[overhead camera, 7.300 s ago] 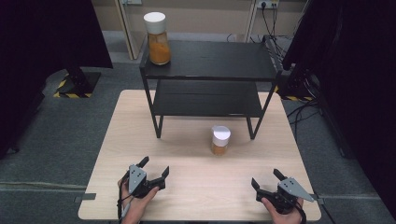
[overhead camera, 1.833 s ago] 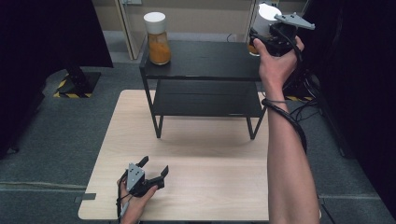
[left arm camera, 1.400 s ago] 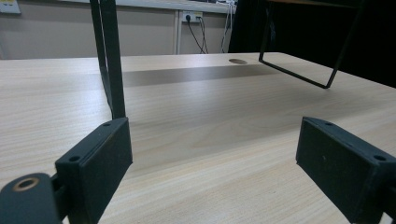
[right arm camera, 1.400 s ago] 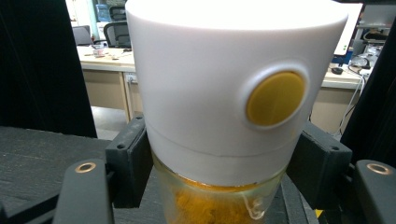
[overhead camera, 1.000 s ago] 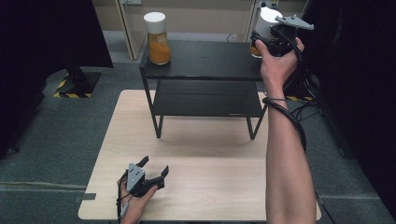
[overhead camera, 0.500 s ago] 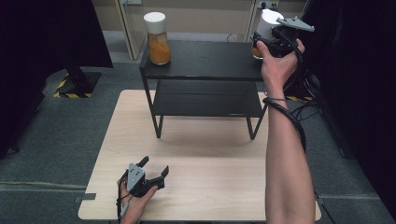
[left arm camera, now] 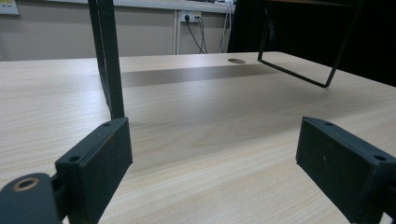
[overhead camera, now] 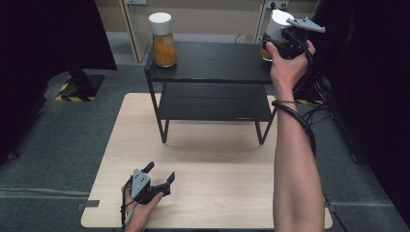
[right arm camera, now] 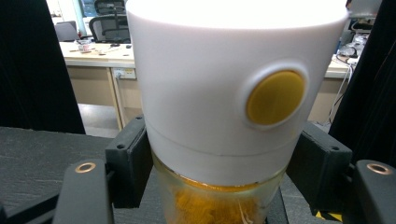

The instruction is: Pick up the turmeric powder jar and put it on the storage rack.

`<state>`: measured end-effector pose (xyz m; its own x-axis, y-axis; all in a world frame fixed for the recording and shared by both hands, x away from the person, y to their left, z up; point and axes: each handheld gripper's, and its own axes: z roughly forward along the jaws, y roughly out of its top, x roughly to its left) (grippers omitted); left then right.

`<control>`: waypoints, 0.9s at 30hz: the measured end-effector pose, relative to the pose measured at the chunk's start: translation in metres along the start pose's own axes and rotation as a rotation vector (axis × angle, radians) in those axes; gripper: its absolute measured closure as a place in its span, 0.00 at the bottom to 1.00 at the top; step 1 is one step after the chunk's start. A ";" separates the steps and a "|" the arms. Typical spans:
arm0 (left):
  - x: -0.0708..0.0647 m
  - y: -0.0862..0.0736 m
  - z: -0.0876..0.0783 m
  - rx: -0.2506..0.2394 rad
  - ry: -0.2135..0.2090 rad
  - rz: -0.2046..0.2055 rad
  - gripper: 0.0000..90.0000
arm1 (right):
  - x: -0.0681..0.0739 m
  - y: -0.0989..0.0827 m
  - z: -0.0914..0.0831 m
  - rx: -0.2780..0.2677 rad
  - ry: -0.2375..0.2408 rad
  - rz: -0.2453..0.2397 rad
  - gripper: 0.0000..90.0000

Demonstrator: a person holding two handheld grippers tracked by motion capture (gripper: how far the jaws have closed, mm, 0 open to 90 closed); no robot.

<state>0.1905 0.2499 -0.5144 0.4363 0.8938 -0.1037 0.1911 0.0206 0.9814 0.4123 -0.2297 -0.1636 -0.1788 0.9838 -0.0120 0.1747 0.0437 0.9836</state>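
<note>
A small glass jar (overhead camera: pixel 279 21) with a white lid and orange contents is at the right end of the black shelf's top (overhead camera: pixel 212 60). My right gripper (overhead camera: pixel 276 43) is shut on it. In the right gripper view the jar (right arm camera: pixel 224 93) shows a yellow round button on its lid, and both pads (right arm camera: pixel 128 163) press its sides just under the lid. Its base is hidden, so I cannot tell whether it rests on the shelf. A taller jar (overhead camera: pixel 163 38) of the same kind stands at the top shelf's left end. My left gripper (overhead camera: pixel 161 170) lies open on the table with nothing between its jaws.
The two-tier black shelf stands at the back of the wooden table (overhead camera: pixel 217 193). Its lower tier (overhead camera: pixel 212 101) is bare. In the left gripper view (left arm camera: pixel 210 163) a shelf leg (left arm camera: pixel 109 60) rises close ahead. Cables lie on the floor at the right (overhead camera: pixel 324 111).
The right gripper took the small jar from the table in front of the shelf up to the top tier's right end, and in the last second sank slightly. The left gripper has not moved.
</note>
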 end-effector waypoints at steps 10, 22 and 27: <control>0.000 0.000 0.000 0.002 -0.001 0.000 0.11 | 0.002 -0.004 0.004 0.011 -0.003 -0.015 0.34; 0.000 0.001 0.000 0.003 -0.001 0.002 0.11 | 0.001 -0.006 0.006 0.008 0.003 -0.027 0.34; 0.000 0.001 0.000 0.004 -0.001 0.004 0.11 | 0.000 -0.006 0.007 0.008 0.006 -0.024 0.34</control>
<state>0.1908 0.2497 -0.5138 0.4376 0.8935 -0.1004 0.1927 0.0158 0.9811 0.4177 -0.2288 -0.1705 -0.1885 0.9815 -0.0341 0.1783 0.0684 0.9816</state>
